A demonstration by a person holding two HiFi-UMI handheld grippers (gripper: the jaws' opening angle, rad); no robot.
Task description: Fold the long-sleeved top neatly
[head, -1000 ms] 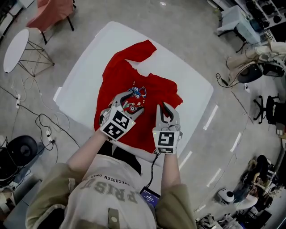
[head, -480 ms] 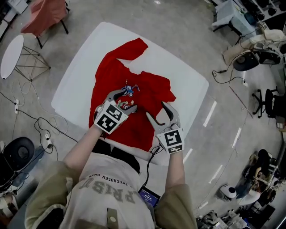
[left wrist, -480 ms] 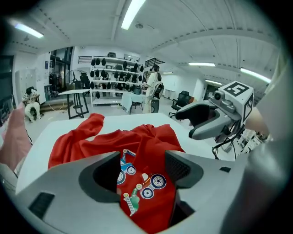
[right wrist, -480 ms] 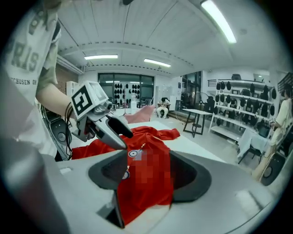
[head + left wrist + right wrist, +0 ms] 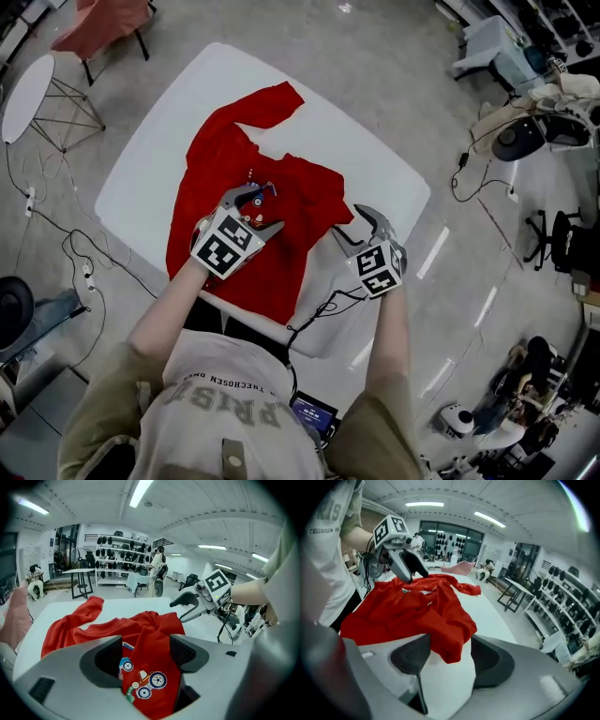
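A red long-sleeved top lies rumpled on the white table, one sleeve stretched to the far corner. My left gripper hovers over its cartoon car print. Its jaws are open, and the printed cloth lies below the gap without being pinched. My right gripper is at the top's right edge, over bare table. It is open too, and a loose red corner lies just ahead between the fingers, untouched. Each gripper shows in the other's view: the right gripper and the left gripper.
On the floor at the far left stand a round white side table and a chair draped in pink cloth. Cables trail on the floor at left. Office chairs and gear crowd the right. A cable hangs from my right gripper.
My right gripper has swung rightwards and lower, from over the top's lower body to its right edge, and its jaws have opened. The left gripper has drifted a little.
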